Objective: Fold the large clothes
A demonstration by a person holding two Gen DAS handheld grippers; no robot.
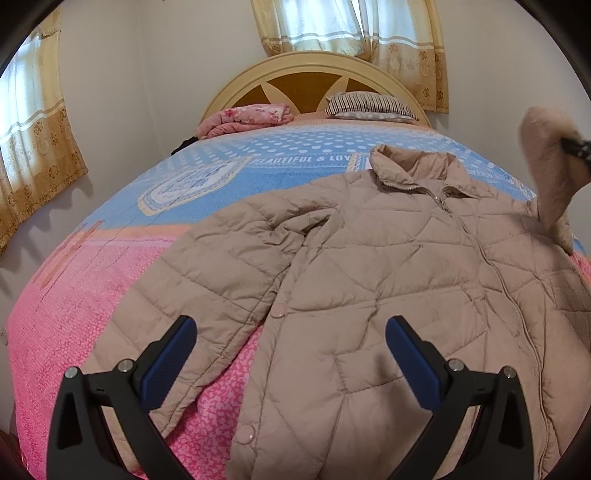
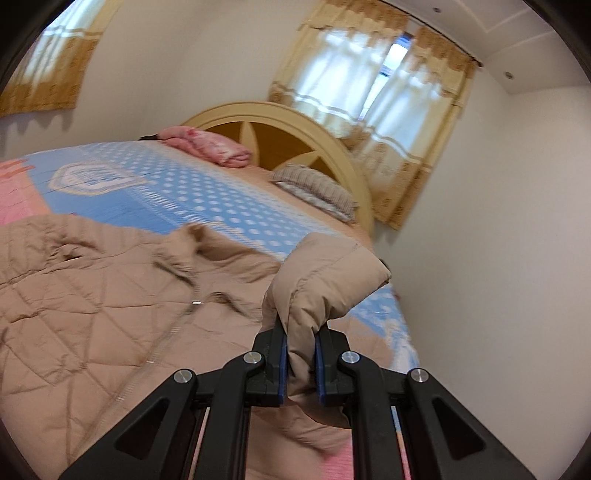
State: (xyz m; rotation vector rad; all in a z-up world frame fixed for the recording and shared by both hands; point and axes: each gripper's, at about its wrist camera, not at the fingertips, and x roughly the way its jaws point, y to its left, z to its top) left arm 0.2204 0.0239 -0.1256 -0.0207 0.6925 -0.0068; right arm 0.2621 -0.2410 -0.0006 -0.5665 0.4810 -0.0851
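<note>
The jacket (image 1: pixel 388 266), a beige quilted one, lies front up on the bed (image 1: pixel 92 295), collar toward the headboard (image 1: pixel 314 79), zip closed down the middle. One sleeve (image 1: pixel 207 291) rests flat on the pink part of the bedspread beside the body of the jacket. The other sleeve (image 2: pixel 317 280) is lifted off the bed: the right gripper (image 2: pixel 300 363) has its fingers (image 2: pixel 277 354) pinching the cuff end, the fabric bunched between the blue pads and puffing out above them. In the left wrist view that raised sleeve shows at the right edge, blurred. The left gripper (image 1: pixel 290 347) hangs over the lower part of the jacket with its fingers (image 1: pixel 173 354) spread wide, nothing between them. Near the headboard lie a folded pink blanket (image 1: pixel 245 118) and a striped pillow (image 1: pixel 369 105), well apart from the jacket. Curtains (image 1: pixel 351 33) cover the window behind the bed.
</note>
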